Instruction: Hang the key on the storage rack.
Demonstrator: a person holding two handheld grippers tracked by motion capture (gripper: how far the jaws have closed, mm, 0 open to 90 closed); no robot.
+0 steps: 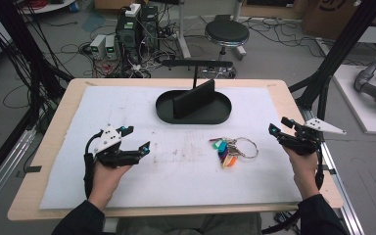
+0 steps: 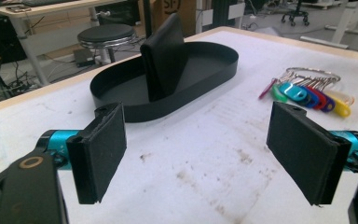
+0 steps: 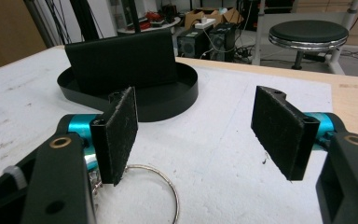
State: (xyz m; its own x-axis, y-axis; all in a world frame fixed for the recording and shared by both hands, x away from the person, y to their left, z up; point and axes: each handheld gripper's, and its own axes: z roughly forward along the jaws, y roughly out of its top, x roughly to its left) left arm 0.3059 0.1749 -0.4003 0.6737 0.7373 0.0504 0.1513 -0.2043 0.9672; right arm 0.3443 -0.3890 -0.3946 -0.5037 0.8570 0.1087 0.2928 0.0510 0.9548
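Both grippers hang over the white mat (image 1: 127, 196) on the surface, each with its jaws spread wide and nothing between them. The left gripper (image 1: 136, 138) sits at the near left, well apart from everything. The right gripper (image 1: 277, 131) is at the right edge, pointing in toward the keys (image 1: 231, 149), which lie flat on the mat just in front of the tray (image 1: 166, 112).

The keys are a fan of coloured tags on one big metal ring (image 3: 161, 186); in the right gripper view that ring lies just beside the near jaw, not inside the gap. A black wallet (image 1: 194, 99) stands on edge in the tray, leaning a little.

To my eye the keys are the thing to pick up, and the right gripper is closest. I'd shift it sideways until the bunch is squarely between the pads, drop low so the tips nearly brush the mat, and close across the thick cluster of tags rather than the thin ring, which would likely slip or pivot. Lift slowly, since the tags will swing. If they go into the tray, keep clear of the wallet so it isn't tipped.
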